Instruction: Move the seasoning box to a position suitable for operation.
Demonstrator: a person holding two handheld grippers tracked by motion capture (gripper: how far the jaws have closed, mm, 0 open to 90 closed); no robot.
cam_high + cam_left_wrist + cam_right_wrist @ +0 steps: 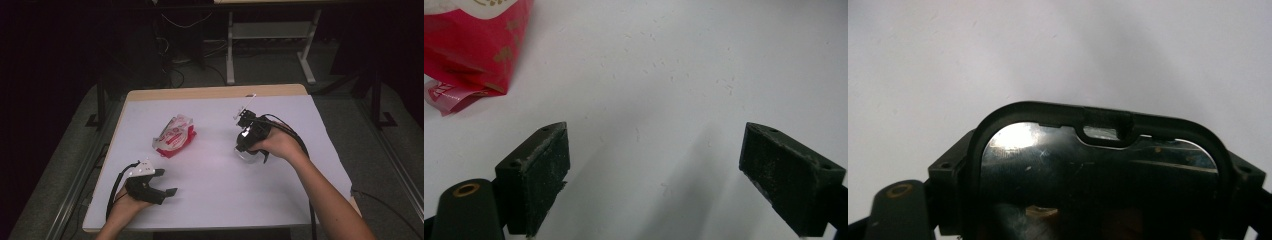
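A red-and-white crinkled bag (174, 136) lies left of the table's middle; its red corner (474, 45) fills the upper left of the left gripper view. My left gripper (167, 182) rests near the front left, below the bag and apart from it. Its jaws stand wide open (654, 165) over bare white surface. My right gripper (248, 149) is right of centre, pointing downward. It is shut on a glossy, black-rimmed object (1098, 165), perhaps a lid or small tray, which spans the gap between both jaws. That object shows as a shiny patch (246, 154) under the hand.
The white table top (215, 200) has a wooden far edge (215, 92). Behind the table are dark floor, loose cables (175, 75) and the white legs of another desk (230, 55). A black cable (300, 145) trails from the right gripper along the forearm.
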